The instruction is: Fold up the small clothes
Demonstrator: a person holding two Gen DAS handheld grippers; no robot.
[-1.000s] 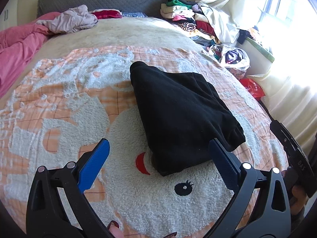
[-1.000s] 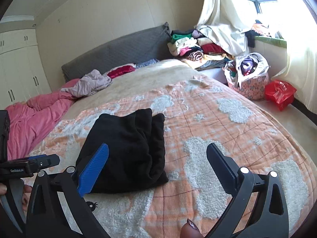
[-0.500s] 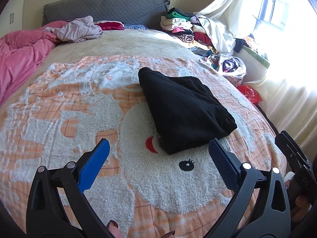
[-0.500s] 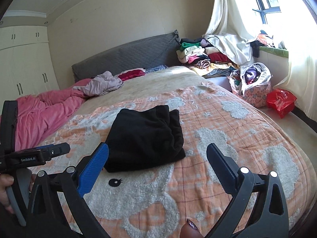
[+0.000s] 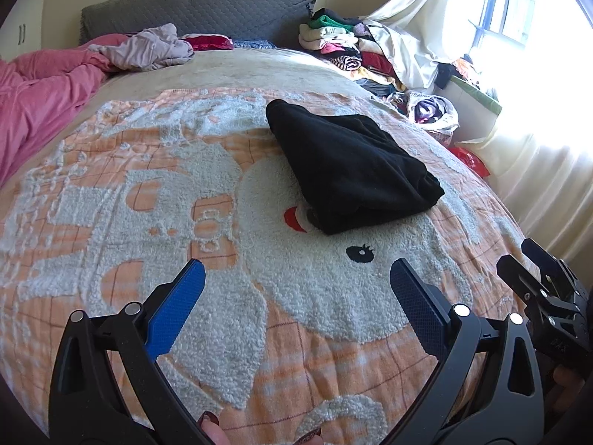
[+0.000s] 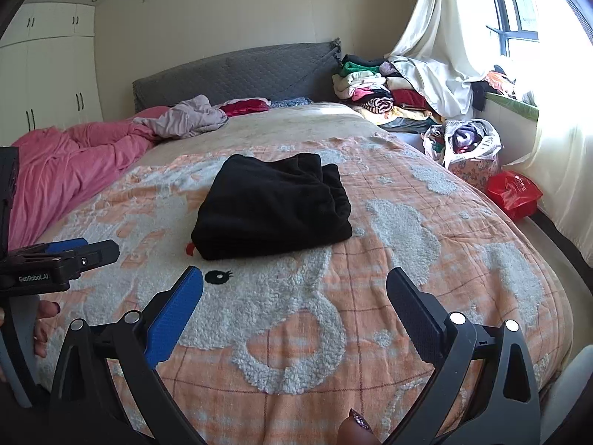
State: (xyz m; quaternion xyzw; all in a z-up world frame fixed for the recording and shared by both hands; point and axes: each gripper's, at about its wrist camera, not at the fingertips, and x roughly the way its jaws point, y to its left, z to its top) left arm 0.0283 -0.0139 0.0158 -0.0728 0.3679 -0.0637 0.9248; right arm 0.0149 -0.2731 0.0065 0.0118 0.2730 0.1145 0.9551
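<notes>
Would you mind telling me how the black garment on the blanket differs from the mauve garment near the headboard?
The black garment is folded into a compact stack; the mauve garment lies crumpled. The black one sits mid-bed on the orange blanket; the mauve one rests against the pink duvet. Neither gripper touches either.

Home bedroom around me: bed with grey headboard, pink duvet, built-in wardrobe, piled clothes by curtained window.

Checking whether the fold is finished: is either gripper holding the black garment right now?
No: the black garment lies folded on the blanket, apart from the open left gripper and right gripper.
</notes>
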